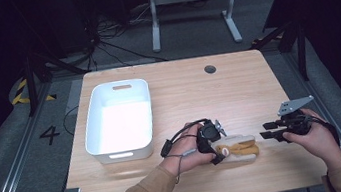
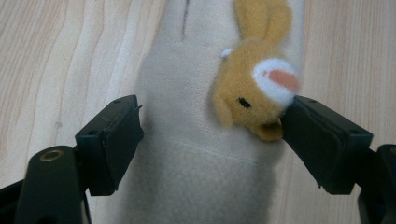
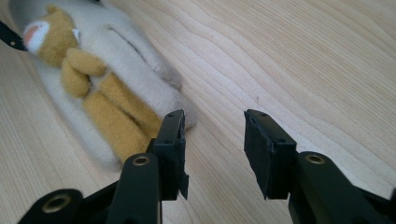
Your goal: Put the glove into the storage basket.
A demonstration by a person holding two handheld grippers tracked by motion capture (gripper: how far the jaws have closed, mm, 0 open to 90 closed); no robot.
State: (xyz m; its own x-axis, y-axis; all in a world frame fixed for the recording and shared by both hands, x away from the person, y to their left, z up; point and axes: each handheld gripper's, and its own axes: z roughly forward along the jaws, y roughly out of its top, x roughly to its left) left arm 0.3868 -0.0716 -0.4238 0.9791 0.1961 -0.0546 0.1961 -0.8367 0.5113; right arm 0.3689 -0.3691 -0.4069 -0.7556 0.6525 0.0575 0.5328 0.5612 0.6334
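Observation:
A beige plush toy (image 1: 240,147) with a yellow-brown animal sewn on top lies on the wooden table (image 1: 193,93), near the front edge. My left gripper (image 1: 216,146) is lowered over the toy's head end. In the left gripper view its jaws (image 2: 210,135) stand open, one on each side of the plush (image 2: 187,154), and the right pad just touches the animal's head (image 2: 252,100). My right gripper (image 1: 267,130) hovers just right of the toy. Its jaws (image 3: 214,140) are open with only bare wood between them, and the plush's foot end (image 3: 112,102) lies beside the left jaw.
A white plastic bin (image 1: 91,125) stands empty at the left of the table, just left of my left hand. A round grommet (image 1: 210,69) sits near the far edge. Beyond the table are a desk frame and cables on the floor.

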